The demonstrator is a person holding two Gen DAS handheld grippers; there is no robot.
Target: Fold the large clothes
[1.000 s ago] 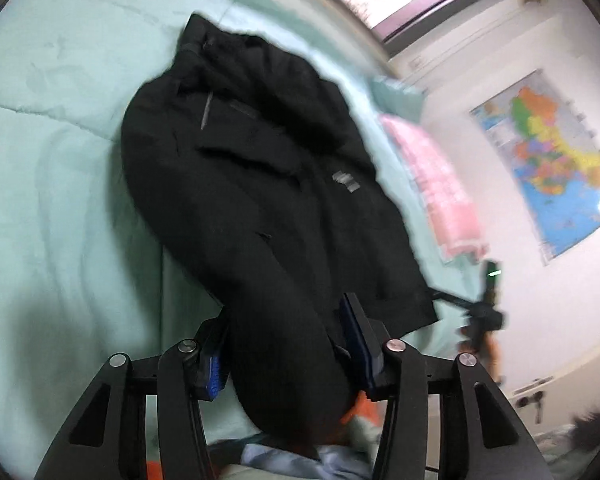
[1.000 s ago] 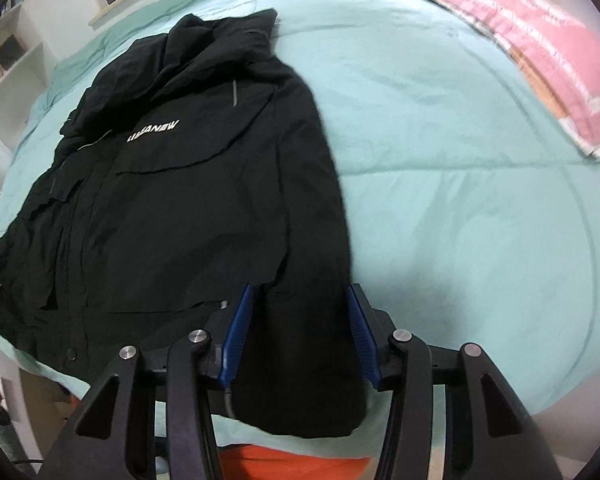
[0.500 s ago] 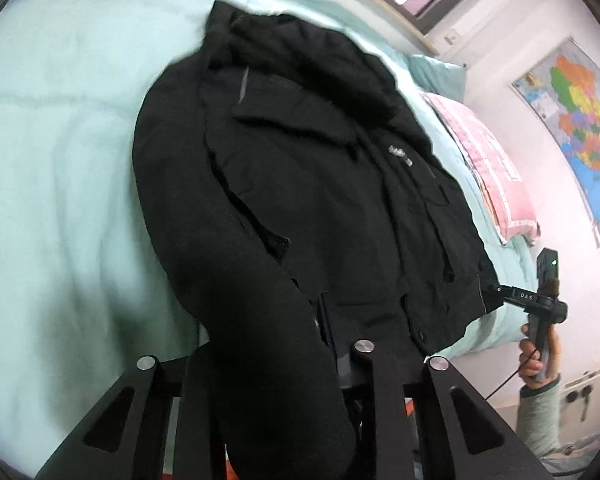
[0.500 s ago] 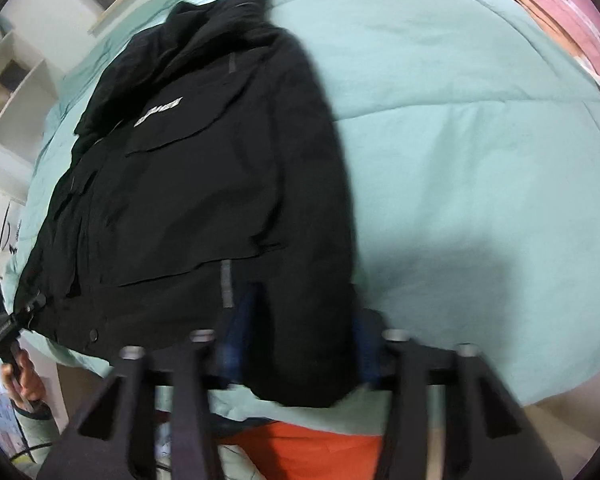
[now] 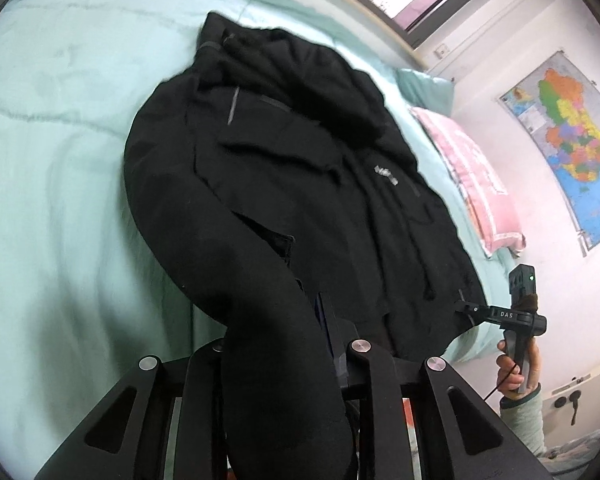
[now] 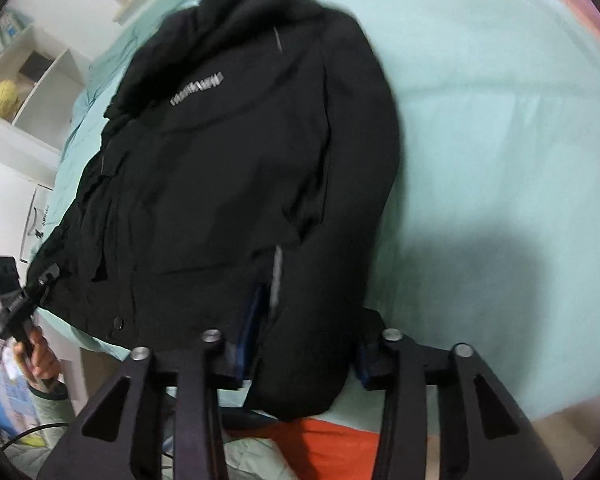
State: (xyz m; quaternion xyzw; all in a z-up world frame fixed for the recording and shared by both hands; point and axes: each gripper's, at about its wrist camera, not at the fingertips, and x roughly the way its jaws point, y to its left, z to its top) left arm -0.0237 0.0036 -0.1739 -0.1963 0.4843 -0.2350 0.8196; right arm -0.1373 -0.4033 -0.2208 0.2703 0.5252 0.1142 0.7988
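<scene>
A pink pillow [image 5: 472, 176] lies along the far edge of the mint-green quilt [image 5: 52, 152], a coloured wall map [image 5: 568, 136] hangs beyond it, and white shelves [image 6: 28, 92] holding a yellow ball [image 6: 4, 94] stand at the other side of the bed. The black jacket [image 5: 300, 184] lies spread front-up on the quilt, collar away from the cameras. The left gripper [image 5: 276, 344] is clenched on the jacket's left sleeve [image 5: 268, 320], which drapes over and hides its fingers, while the right gripper [image 6: 304, 344] clasps the right sleeve [image 6: 320, 320] near its cuff.
</scene>
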